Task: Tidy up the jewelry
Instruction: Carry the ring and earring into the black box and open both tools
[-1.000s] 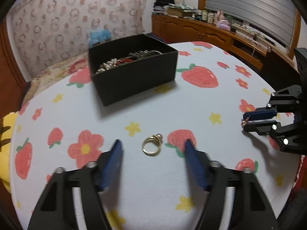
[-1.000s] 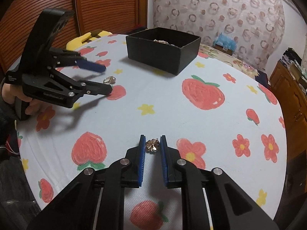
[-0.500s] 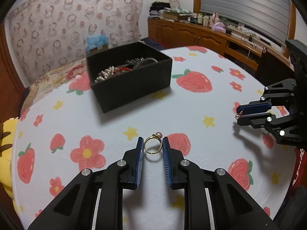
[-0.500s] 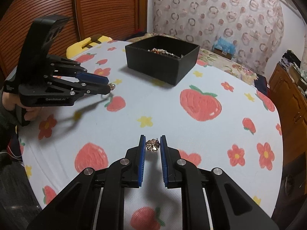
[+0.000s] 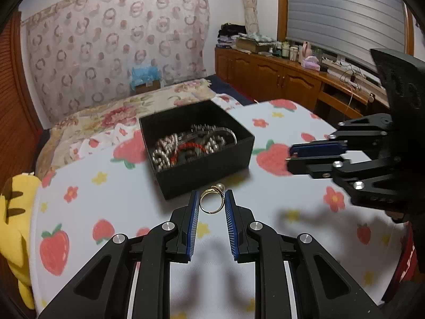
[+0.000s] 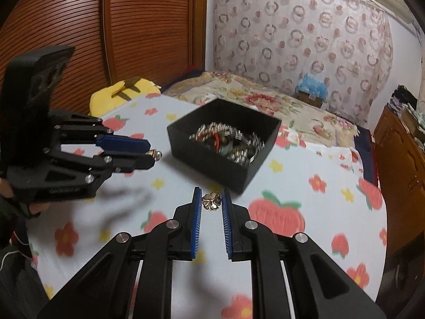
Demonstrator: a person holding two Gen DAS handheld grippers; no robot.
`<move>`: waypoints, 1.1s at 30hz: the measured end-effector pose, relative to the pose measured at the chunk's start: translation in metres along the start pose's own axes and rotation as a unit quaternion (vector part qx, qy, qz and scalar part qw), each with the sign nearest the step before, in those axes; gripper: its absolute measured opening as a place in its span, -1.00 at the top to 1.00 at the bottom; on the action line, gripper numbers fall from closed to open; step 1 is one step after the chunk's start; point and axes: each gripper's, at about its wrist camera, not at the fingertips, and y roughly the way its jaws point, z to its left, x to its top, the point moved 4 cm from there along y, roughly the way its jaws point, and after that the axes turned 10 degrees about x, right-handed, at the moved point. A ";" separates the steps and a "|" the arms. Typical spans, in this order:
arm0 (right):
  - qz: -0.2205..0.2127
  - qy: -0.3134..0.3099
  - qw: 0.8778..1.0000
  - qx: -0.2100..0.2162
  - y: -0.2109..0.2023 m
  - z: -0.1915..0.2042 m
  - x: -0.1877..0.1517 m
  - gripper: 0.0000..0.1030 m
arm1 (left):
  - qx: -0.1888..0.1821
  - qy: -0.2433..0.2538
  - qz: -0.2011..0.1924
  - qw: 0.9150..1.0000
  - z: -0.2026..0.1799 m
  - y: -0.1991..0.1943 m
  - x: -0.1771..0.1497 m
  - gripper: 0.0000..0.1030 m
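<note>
My left gripper [image 5: 211, 202] is shut on a gold ring with a pearl [image 5: 211, 201], held above the table just short of the black jewelry box [image 5: 196, 146]. My right gripper [image 6: 211, 201] is shut on a small bronze flower-shaped piece [image 6: 211, 201], also raised and close to the box [image 6: 223, 143]. The box holds a heap of silver chains and a red cord. Each gripper shows in the other's view: the right one [image 5: 292, 159] to the box's right, the left one [image 6: 152, 155] to the box's left, with the pearl at its tip.
The table [image 5: 132, 199] has a white cloth with strawberries and flowers. A yellow plush [image 5: 13, 212] lies at its left edge. A bed [image 6: 265, 98] is behind the table, a wooden cabinet [image 5: 279, 77] at the right, a wooden slatted door [image 6: 132, 26] on the left.
My left gripper shut on the ring, which lay on the cloth a second ago, and lifted it. Both grippers have moved up and toward the box with their pieces.
</note>
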 end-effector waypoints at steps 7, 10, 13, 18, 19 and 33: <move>-0.012 0.008 1.000 -0.001 0.020 -0.026 0.032 0.67 | 0.006 -0.008 -0.009 1.000 0.013 0.010 0.026 0.64; -0.014 0.018 1.000 0.001 0.031 -0.037 0.042 0.67 | 0.011 -0.013 -0.007 1.000 0.020 0.021 0.036 0.64; -0.013 0.022 1.000 0.002 0.041 -0.046 0.050 0.67 | 0.015 -0.020 -0.006 1.000 0.026 0.030 0.043 0.64; -0.018 0.033 0.999 0.011 0.051 -0.055 0.056 0.66 | 0.017 -0.031 0.003 0.999 0.036 0.048 0.048 0.64; -0.019 0.035 0.999 0.013 0.053 -0.055 0.056 0.66 | 0.017 -0.031 0.004 0.999 0.037 0.050 0.049 0.64; -0.037 0.048 0.998 0.000 0.035 -0.057 0.054 0.40 | 0.022 -0.049 -0.002 0.999 0.045 0.057 0.049 0.64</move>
